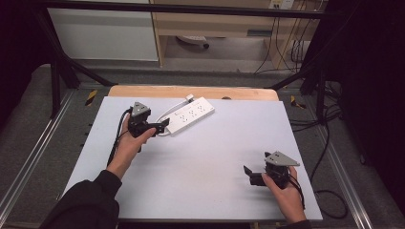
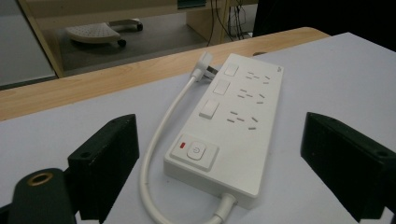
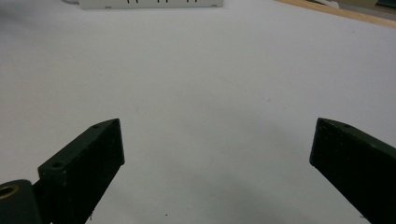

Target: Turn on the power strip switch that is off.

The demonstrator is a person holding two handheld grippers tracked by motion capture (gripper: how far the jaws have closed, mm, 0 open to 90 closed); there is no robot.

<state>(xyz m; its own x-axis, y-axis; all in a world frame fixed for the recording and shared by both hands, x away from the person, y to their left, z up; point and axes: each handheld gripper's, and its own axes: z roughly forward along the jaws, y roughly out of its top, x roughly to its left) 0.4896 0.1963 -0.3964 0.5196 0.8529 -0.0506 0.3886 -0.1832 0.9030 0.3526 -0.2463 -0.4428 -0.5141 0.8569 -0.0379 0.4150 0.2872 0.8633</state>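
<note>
The power strip [image 1: 190,116] lies flat on the pale sheet [image 1: 200,162] that covers the table, toward the far edge and set at a slant, so that its switch end points back at the person's left side; that end, I judge, is turned that way to be easy to reach. Its top face is up, with a large power button [image 2: 194,150] and a red mark nearest the left gripper, then three small rocker switches [image 2: 218,87] in a row beside the rows of socket slots; its white cord [image 2: 159,135] leaves the near end of the strip, loops along the strip's side and ends in a plug [image 2: 206,65] lying on the table just beyond the strip's far corner, so the strip is not plugged into anything here.

The left gripper [image 1: 162,126] hovers just at the strip's near end, pointed along its length; in the left gripper view its jaws stand wide apart, one to each side of the strip and cord, touching neither, holding nothing; the spread looks wider than the strip, which to my eye suits a grasp across its body or a press on the button.

The right gripper [image 1: 248,172] sits well apart from the strip, low over bare sheet on the person's right; its jaws are likewise spread wide and empty, with the strip's side [image 3: 149,3] at the far edge of the right gripper view; it seems to be waiting.
</note>
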